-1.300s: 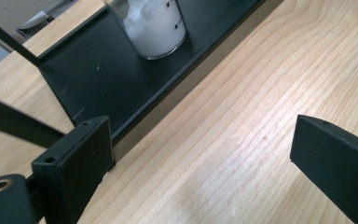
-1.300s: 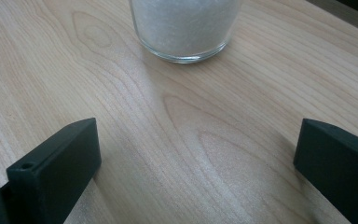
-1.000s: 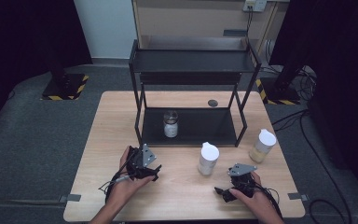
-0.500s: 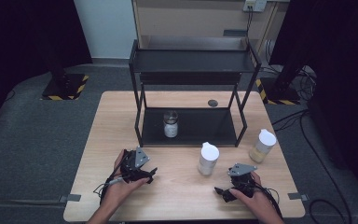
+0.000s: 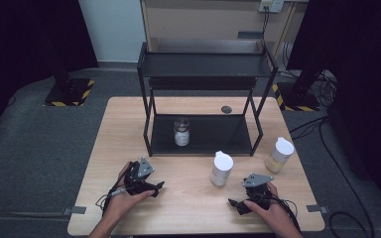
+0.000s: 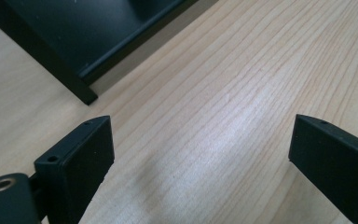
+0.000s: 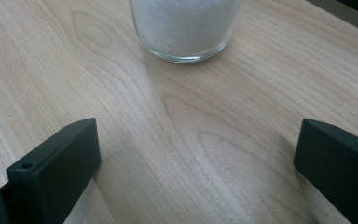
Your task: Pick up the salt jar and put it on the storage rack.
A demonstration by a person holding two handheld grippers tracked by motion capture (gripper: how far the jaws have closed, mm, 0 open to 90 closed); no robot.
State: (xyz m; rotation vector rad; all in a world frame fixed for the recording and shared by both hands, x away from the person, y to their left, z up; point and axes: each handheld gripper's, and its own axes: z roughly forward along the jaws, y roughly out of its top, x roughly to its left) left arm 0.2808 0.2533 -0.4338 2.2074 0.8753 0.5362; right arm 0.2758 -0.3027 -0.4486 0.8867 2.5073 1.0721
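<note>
The pale wooden table [image 5: 193, 208] is being viewed from high above its near edge, facing forward and down. It is also being viewed close up, low, by both gripper views.

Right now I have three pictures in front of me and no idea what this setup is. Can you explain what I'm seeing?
No robot here: a person sits at a wooden table holding a black two-jaw tool in each hand. The wide picture comes from a camera above, looking down. The left tool and right tool lie low near the table's front edge.

The two close-up pictures come from small cameras riding on the tools; the black blocks at the bottom are each tool's own jaws. Both tools are open and hold nothing.

On the table stands a black metal shelf with a small jar on its lower level. In front of it are a white-capped bottle and a yellowish bottle. The right tool's camera faces a glass container of white grains, probably the white-capped bottle.
</note>
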